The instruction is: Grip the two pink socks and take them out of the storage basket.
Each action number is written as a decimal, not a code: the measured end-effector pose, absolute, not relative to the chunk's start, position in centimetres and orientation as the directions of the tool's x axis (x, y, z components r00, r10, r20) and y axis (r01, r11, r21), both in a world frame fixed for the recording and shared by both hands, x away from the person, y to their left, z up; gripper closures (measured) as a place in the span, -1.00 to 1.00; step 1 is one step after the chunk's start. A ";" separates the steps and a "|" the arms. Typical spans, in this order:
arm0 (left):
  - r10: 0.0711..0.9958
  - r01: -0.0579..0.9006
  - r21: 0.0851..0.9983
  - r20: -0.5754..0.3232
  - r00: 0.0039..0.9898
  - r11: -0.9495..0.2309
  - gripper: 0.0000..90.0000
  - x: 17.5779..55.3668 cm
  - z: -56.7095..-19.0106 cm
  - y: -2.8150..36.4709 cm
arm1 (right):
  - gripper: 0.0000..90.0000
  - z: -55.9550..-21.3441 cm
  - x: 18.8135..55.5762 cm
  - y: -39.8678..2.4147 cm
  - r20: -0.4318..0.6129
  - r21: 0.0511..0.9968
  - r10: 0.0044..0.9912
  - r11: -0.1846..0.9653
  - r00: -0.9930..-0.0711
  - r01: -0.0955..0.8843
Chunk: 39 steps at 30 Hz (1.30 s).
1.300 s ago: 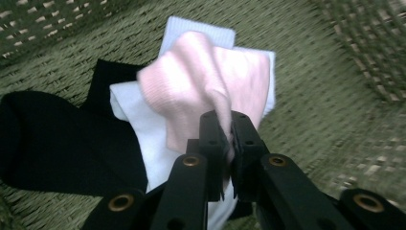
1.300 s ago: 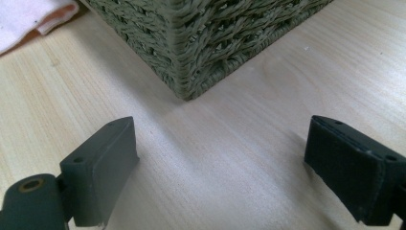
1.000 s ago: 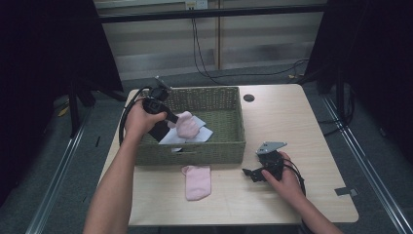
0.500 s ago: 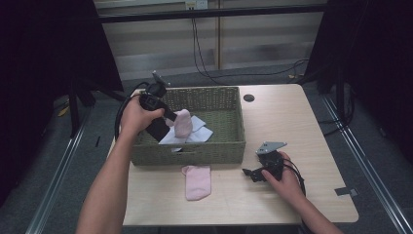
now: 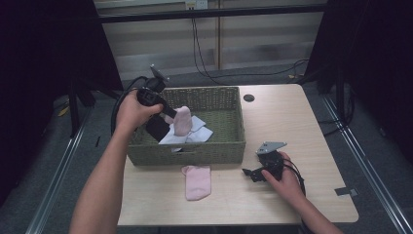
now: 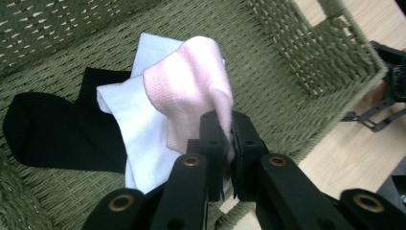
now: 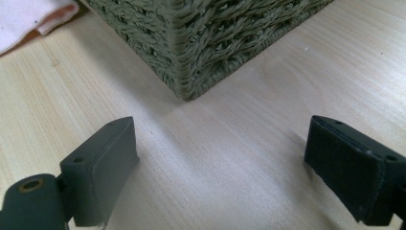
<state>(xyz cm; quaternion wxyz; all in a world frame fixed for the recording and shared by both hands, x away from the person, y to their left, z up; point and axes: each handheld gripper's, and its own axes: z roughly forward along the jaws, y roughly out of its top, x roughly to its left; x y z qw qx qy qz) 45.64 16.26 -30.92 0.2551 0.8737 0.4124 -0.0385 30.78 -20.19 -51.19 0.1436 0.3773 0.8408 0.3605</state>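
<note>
A pink sock (image 6: 191, 100) hangs from the left gripper (image 6: 229, 143), whose two black jaws are pressed together on its edge, so the sock is pinched tight between them. In the high view this pink sock (image 5: 182, 121) is lifted above the inside of the woven green basket (image 5: 229, 146), over its left half, and the left gripper (image 5: 168, 113) holds it from the left side with the person's left hand (image 5: 130, 111) around the tool. Under the sock, on the basket floor, lies a white sock (image 6: 139, 124), and beside it a black sock (image 6: 52, 129), partly covered by the white one.

In front of the basket, on the wooden table (image 5: 302, 122), a second pink sock (image 5: 197, 181) lies flat, just beside the basket's front wall.

The right gripper (image 5: 254, 172) rests low on the table to the right of this sock, in the person's right hand (image 5: 285, 179). Its jaws stand wide apart with nothing between them; in the right gripper view they point at the basket's corner (image 7: 184, 72), and only bare table wood is between them.
</note>
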 end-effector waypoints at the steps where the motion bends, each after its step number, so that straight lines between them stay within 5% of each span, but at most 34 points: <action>1: 0.698 0.737 0.415 -0.277 0.660 -0.533 0.89 45.6 -30.7 16.3 | -0.77 -51.2 30.8 -20.2 0.030 0.713 0.738 0.457 -0.674 0.532; 39: 0.656 0.699 0.438 -0.275 0.703 -0.566 0.89 42.9 -25.9 16.3 | -0.77 -51.2 30.8 -20.2 0.030 0.713 0.738 0.457 -0.674 0.532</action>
